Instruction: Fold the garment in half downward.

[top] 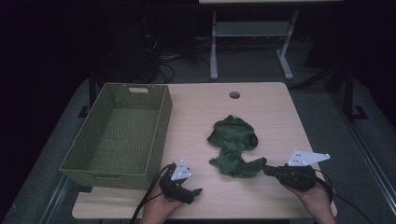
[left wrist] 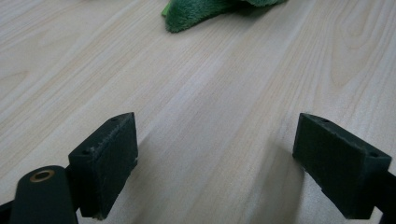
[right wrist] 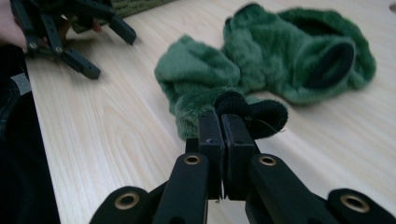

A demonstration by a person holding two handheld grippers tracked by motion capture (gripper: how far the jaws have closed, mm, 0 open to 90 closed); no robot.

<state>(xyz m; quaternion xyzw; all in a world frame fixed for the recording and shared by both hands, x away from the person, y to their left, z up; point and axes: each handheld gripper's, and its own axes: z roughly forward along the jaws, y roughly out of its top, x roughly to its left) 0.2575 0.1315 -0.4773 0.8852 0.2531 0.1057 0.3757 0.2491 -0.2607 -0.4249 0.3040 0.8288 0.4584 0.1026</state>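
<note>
Green fleece garment [top: 233,145] lies mid-table [top: 271,107], its long axis running away from the person; right tongs [right wrist: 223,122] are clenched on its near black cuff [right wrist: 261,116], while left tongs [top: 195,192], released, rest apart beside the wicker basket [top: 116,135]

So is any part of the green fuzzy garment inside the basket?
No, the green garment lies wholly on the table, to the right of the basket.

Both grippers are black. The left gripper [top: 195,191] and right gripper [top: 264,169] each carry a grey three-cornered plate dotted with small marks. Brass-coloured rivets sit in the jaw arms, and a black cable trails from each.
</note>
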